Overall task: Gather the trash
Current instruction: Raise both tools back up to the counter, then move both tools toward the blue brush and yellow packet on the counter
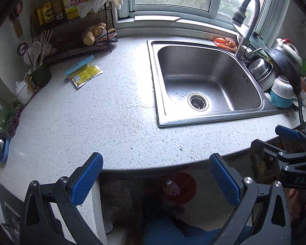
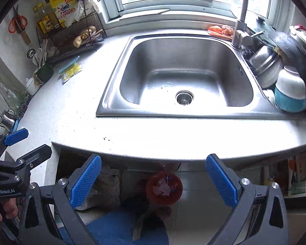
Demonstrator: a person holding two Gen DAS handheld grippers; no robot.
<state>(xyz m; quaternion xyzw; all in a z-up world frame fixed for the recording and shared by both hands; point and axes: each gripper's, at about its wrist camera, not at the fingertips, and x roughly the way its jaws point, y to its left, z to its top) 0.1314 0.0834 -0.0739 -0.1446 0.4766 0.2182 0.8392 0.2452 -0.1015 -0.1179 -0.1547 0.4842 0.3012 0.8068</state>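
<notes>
a: fig. left wrist view. left gripper (image 1: 156,178) at bottom centre, blue pads (image 1: 87,178) spread wide, released, nothing between them. it hangs over the front edge of the speckled countertop (image 1: 95,122).

b: and the right one?

a: right gripper (image 2: 154,178), bottom centre of right wrist view, likewise spread apart and holding nothing. each gripper also shows in the other's view: right one at lower right edge of left view, left one at lower left edge of right view.

b: task items, where?

a: yellow printed packet (image 1: 87,76) lies flat on the counter, left of centre in left view, touching a blue-backed brush (image 1: 79,67) that lies partly on it. same pair at upper left in right view, packet (image 2: 71,75). well apart from both grippers.

b: other candidates?

a: orange-red crumpled stuff (image 1: 224,42) on the ledge behind the sink (image 1: 155,85), upper right, just beside the tap (image 1: 247,26) base. can't tell what it is. a few dark specks (image 2: 106,139) on the counter near its front edge, centre-left of right view.

b: bin?

a: red round bin (image 2: 164,187) on the floor below the counter edge, bottom centre, w/ scraps inside; dim in left view (image 1: 180,186).

b: rest of fig.?

a: sink basin holds only a drain and some droplets. stacked bowls and pans (image 1: 275,79) at right edge. wire rack (image 1: 75,30) w/ bottles and ginger, upper left. utensil cup (image 1: 40,74) left.
</notes>
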